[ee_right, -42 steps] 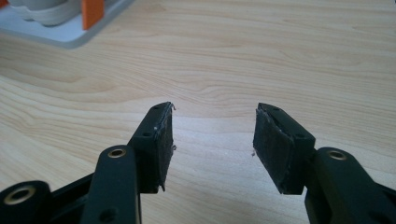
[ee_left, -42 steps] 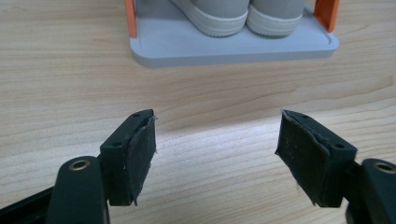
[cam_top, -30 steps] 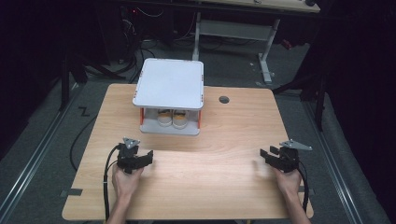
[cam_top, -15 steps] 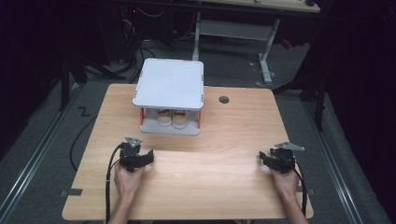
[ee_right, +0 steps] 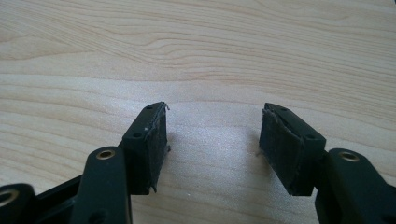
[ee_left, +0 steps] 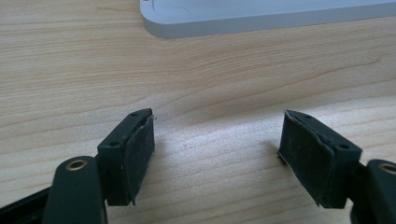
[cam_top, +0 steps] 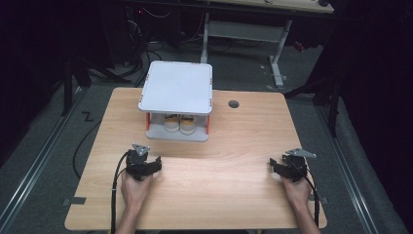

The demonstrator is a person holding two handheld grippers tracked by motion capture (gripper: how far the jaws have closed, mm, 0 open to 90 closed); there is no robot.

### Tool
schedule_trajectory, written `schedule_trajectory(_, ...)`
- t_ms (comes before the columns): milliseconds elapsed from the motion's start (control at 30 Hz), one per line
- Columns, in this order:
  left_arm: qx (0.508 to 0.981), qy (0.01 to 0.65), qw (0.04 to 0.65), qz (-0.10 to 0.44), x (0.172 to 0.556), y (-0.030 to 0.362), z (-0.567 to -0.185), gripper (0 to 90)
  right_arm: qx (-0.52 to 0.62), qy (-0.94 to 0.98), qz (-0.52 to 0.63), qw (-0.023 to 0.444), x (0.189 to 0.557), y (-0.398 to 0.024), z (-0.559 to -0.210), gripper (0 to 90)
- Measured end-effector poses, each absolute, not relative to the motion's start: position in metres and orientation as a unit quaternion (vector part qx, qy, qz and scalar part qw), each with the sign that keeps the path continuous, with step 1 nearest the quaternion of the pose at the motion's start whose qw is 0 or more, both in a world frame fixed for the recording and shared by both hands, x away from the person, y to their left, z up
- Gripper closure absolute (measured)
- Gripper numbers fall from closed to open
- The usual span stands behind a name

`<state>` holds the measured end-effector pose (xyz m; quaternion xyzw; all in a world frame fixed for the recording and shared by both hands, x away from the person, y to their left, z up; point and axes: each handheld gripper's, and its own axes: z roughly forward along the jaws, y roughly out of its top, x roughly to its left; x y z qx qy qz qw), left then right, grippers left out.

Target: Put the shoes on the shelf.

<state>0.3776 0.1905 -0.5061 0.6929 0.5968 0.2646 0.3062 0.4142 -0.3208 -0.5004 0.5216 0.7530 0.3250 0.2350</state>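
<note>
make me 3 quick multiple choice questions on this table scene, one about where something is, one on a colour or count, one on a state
1. Where does the white two-tier stand sit on the table?
A. at the far side, left of the middle
B. at the near right corner
C. off the table, on the floor

2. What colour are the stand's corner posts?
A. blue
B. orange
C. green

3. How do the jaws of the left gripper stand?
A. shut tight on a cup
B. apart, with bare wood between them
C. clamped on the stand's edge

Answers: 1 A, the high view shows it far from the hands and left of centre. 2 B, orange shows at the corners between the two plates. 3 B, the left gripper view shows a wide gap over the tabletop.
</note>
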Motion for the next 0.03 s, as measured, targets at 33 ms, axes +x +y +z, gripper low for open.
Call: schedule_trajectory(33, 0.693, 0.597, 0.306, 0.263, 0.3774, 0.1902, -0.5061, 26.2, 0.521, 0.753, 0.325, 0.235, 0.4143, -0.3209, -0.5004, 41.7)
